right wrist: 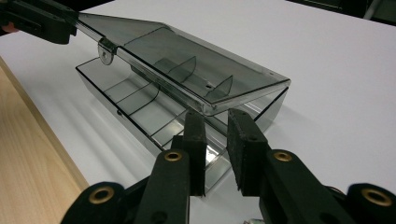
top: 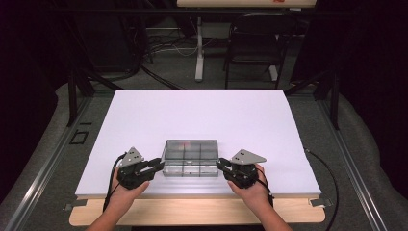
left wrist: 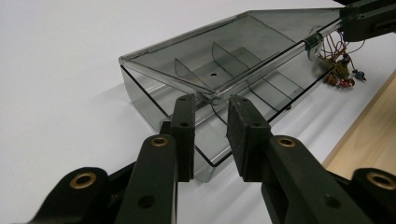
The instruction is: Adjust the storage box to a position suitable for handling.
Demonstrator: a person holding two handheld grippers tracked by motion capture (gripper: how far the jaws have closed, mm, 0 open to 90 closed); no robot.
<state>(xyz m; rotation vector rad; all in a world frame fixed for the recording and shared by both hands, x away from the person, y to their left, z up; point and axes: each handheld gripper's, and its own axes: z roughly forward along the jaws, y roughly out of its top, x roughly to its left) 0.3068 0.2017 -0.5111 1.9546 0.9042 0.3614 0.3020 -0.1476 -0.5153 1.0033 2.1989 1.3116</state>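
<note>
At the bottom of the high view, two forearms come up from the lower edge. The left hand (top: 126, 191) and right hand (top: 250, 188) each hold a gripper, angled inward toward the frame's centre. The left gripper (top: 157, 164) meets the left end of a smoky clear plastic box (top: 190, 158), and the right gripper (top: 220, 165) meets its right end.

In the left gripper view the jaws stand slightly apart, with the corner of the box's lifted lid (left wrist: 224, 60) at their tips; whether the pads press on it I cannot tell. The right gripper view shows the same: a narrow gap, the lid (right wrist: 187, 60) tilted up over divided compartments.

The box sits lower centre on the white surface (top: 202, 115), near its wooden front edge (top: 192, 211). Bare white surface extends behind it toward the upper frame.
</note>
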